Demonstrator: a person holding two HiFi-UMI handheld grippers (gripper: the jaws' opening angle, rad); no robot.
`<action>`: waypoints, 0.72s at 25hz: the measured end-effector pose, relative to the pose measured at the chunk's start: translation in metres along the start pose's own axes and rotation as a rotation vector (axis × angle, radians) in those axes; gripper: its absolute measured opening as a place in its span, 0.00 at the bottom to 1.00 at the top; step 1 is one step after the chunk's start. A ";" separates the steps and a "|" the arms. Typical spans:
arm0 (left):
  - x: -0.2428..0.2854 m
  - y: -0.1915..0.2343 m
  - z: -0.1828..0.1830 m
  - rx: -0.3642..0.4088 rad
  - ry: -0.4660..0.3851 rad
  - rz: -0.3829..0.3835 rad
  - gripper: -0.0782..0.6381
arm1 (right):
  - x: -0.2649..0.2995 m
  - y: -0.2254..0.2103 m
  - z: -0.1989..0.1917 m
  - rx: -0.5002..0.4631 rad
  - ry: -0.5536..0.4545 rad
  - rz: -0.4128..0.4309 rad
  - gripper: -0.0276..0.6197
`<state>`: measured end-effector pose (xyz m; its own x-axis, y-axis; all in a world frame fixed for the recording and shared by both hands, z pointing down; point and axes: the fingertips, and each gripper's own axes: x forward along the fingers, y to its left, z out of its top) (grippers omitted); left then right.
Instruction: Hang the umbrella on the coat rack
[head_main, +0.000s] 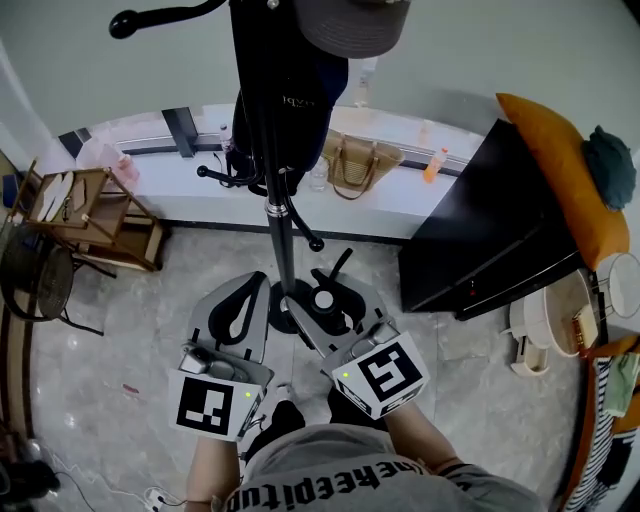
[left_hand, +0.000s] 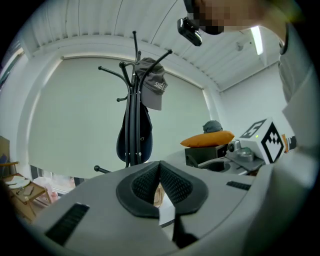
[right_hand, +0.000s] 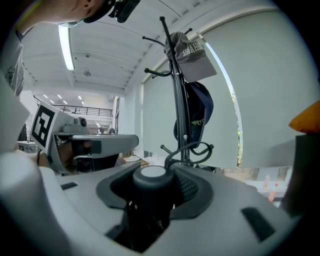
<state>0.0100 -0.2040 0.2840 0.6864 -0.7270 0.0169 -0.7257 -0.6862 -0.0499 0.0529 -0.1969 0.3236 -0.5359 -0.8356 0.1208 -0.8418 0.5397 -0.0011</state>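
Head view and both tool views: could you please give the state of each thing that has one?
Left tool: shut, empty.
Right tool: shut on the umbrella.
Umbrella: folded, not yet hung.
Coat rack: upright, bearing a grey cap.
Grey cap: hanging on a hook.

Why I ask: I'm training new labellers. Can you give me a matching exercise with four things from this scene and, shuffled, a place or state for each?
Things:
1. umbrella
2. grey cap
3. tan handbag
4. left gripper

Places or states:
A. on the window sill
B. jaws together, nothing held
C. clamped in the right gripper
D. hung near the top of the coat rack

Pairs: 1-C, 2-D, 3-A, 4-B.
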 end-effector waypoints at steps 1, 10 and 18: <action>0.001 0.000 -0.001 0.000 0.004 0.014 0.13 | 0.002 -0.001 -0.003 0.001 0.007 0.015 0.33; 0.001 0.008 -0.009 -0.005 0.044 0.145 0.13 | 0.018 -0.002 -0.021 0.016 0.056 0.152 0.33; -0.003 0.013 -0.014 -0.013 0.068 0.237 0.13 | 0.028 -0.003 -0.025 0.015 0.073 0.228 0.33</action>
<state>-0.0020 -0.2106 0.2976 0.4928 -0.8671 0.0731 -0.8667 -0.4965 -0.0474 0.0425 -0.2194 0.3519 -0.7069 -0.6822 0.1870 -0.7005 0.7119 -0.0509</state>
